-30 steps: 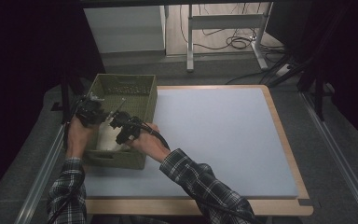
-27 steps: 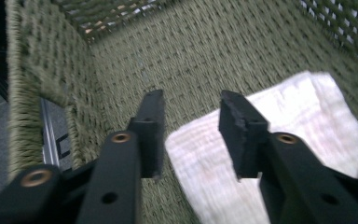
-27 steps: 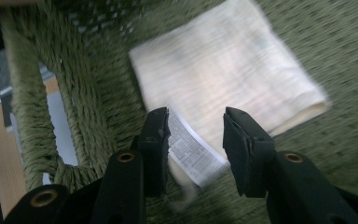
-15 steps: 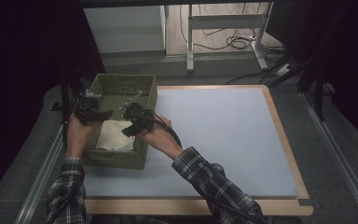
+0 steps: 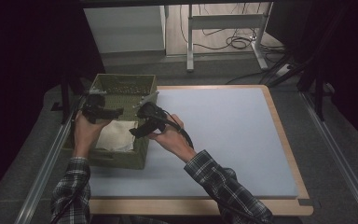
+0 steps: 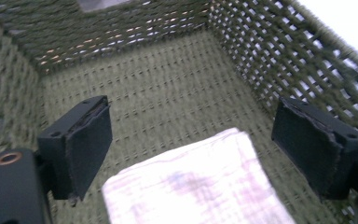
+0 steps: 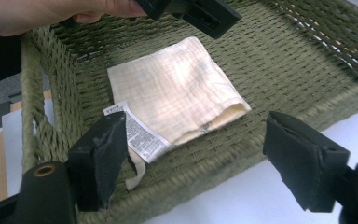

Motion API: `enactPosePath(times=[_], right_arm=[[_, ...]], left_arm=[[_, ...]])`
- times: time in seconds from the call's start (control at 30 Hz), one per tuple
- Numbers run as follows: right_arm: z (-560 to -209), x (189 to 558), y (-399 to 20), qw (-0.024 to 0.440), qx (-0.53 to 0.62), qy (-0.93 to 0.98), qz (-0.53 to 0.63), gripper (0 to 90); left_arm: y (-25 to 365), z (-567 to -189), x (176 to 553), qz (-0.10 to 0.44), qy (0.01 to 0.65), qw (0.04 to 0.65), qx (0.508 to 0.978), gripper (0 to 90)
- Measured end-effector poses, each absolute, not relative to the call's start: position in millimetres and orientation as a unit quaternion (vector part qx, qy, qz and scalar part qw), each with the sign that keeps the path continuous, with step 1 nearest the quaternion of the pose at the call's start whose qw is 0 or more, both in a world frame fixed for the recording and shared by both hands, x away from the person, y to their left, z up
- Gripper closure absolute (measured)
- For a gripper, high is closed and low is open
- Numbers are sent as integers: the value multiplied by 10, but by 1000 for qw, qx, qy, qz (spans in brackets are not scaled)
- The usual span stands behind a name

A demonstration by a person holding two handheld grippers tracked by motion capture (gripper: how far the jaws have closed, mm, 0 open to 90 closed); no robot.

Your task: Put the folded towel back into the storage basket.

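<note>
A woven green basket (image 5: 116, 158) sits at the left edge of the table (image 5: 223, 140), half on the pale mat and well within reach of both forearms, which is why both tools can work over it at once. Inside it, on the near part of the floor, lies a folded cream cloth (image 5: 116, 136), flat and free, with a printed care label (image 7: 137, 133) sticking out from one corner in the right gripper view. The left hand-held gripper (image 5: 103, 112) hangs over the basket's left side, and in its own view its jaws are spread wide with the woven floor between them and the cloth just below, touching neither pad. The right hand-held gripper (image 5: 142, 125) is held over the basket's right wall, tilted down and leftward toward the cloth; its jaws too stand wide apart and hold nothing, with the label corner lying just beside the left jaw. Both tools being open and aimed into the same container suggests the cloth is the thing being dealt with, either just set down or about to be lifted; these pictures alone do not settle which. The labelled corner seems the easiest edge to pinch, since it is loose, though whether it lifts off the weave is hard to judge from this angle.
</note>
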State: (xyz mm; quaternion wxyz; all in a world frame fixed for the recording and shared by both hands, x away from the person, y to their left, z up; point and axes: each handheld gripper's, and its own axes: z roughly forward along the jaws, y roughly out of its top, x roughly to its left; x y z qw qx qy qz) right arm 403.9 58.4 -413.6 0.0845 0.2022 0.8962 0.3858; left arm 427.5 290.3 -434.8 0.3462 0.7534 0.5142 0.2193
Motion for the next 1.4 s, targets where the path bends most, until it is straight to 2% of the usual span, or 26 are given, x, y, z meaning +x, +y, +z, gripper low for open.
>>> enactPosePath(times=[0.23, 0.6, 0.97, 1.4], right_arm=[[-4186, 4012, 375, 94, 193, 893, 394, 131], [-4323, 4017, -118, 112, 187, 893, 395, 69], [-4447, 3950, -602, 104, 206, 884, 407, 53], [-4589, 3866, -1215, 107, 236, 875, 408, 53]], left_arm=[[2804, -4316, 4305, 205, 514, 364, 750, 88], [2524, -4261, 4329, 190, 495, 376, 760, 31], [2151, -4220, 4353, 180, 471, 387, 772, 24], [1602, -4171, 4441, 176, 441, 357, 804, 25]])
